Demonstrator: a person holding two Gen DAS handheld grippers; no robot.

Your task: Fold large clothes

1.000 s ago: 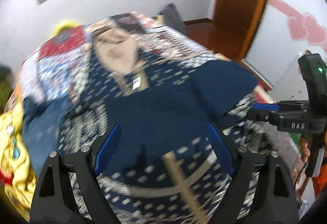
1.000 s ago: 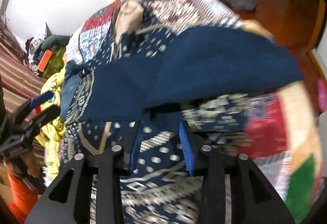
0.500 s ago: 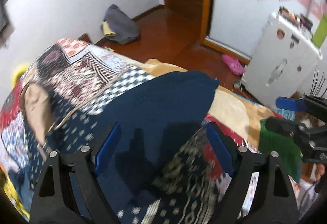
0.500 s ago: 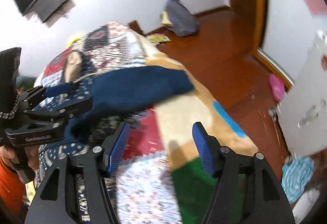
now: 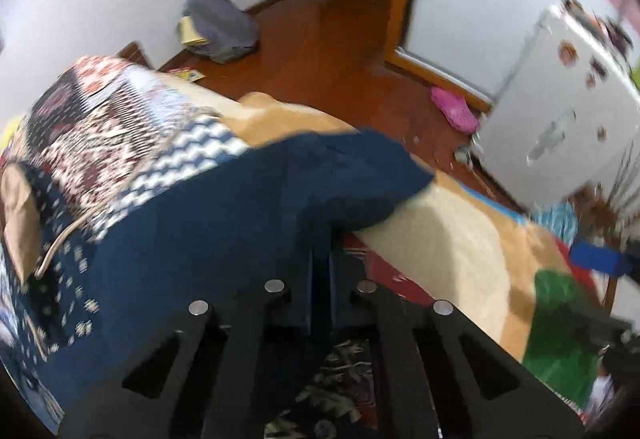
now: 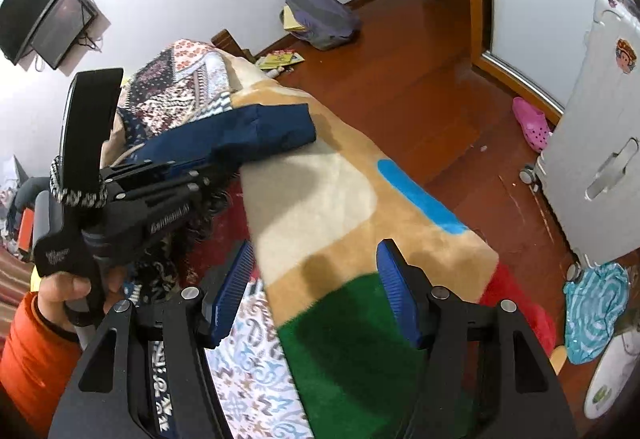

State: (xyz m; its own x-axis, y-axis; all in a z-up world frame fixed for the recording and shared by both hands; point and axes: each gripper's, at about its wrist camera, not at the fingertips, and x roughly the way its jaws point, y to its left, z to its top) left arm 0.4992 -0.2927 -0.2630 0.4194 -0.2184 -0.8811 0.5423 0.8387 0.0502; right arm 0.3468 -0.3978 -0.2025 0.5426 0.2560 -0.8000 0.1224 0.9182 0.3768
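My left gripper (image 5: 320, 275) jaws clench the navy garment (image 5: 248, 207); right gripper (image 6: 316, 291) stands released. Next, I pinch another edge to fold.

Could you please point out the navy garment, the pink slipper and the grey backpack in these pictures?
navy garment (image 6: 256, 131): right wrist view, on its folded end lying on the blanket.
pink slipper (image 6: 532, 125): right wrist view, on its upper, on the floor.
grey backpack (image 6: 320, 17): right wrist view, on its front panel, by the wall.

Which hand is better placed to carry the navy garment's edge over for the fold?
Left. The left gripper is shut on the navy garment. The right gripper is open above the blanket, with nothing between its pads.
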